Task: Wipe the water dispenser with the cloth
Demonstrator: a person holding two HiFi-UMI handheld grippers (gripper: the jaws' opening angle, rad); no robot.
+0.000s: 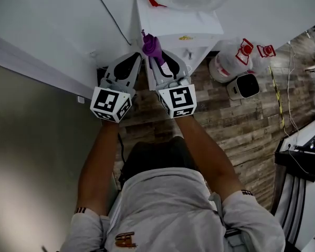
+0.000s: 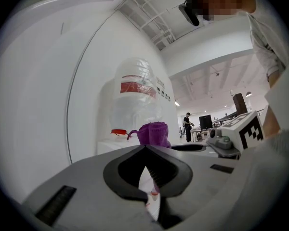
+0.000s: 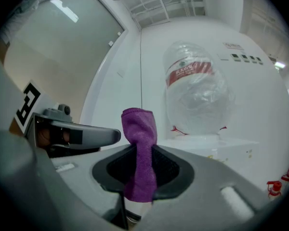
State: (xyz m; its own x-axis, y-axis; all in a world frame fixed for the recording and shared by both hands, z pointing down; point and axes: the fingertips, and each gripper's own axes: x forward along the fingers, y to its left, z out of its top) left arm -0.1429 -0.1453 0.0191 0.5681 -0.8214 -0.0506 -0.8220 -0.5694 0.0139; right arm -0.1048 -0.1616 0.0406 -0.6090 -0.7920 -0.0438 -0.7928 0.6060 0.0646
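white water dispenser (image 1: 179, 28) hard against a white wall (image 1: 52, 20), clear bottle (image 3: 197, 88) with a red label upside down on its top. wood-plank floor (image 1: 226, 127) beneath, pale and streaked. on those planks to the dispenser's right, a clear jug (image 1: 232, 61) with red marks and, just beside it, a small white box (image 1: 243, 85). thin cables (image 1: 277, 96) trailing over the floor toward a dark table edge (image 1: 299, 156) at far right. dim grey-brown surface (image 1: 26, 140) left of the wall's foot.

right gripper (image 1: 155, 55) with jaws clamped on a purple cloth (image 1: 151, 46), folded end sticking up past the tips, loose end hanging below the pads. cloth up at the left front corner of the dispenser's top; touching it or not, cannot tell. left gripper (image 1: 138, 58) just beside the right one, jaws pressed together at the tips, nothing between.

beyond, in the left gripper view, a big white hall: high ceiling (image 2: 149, 13) with rails and strip lights, a dark screen (image 2: 205, 121), a person (image 2: 188, 126) standing far off near tables.
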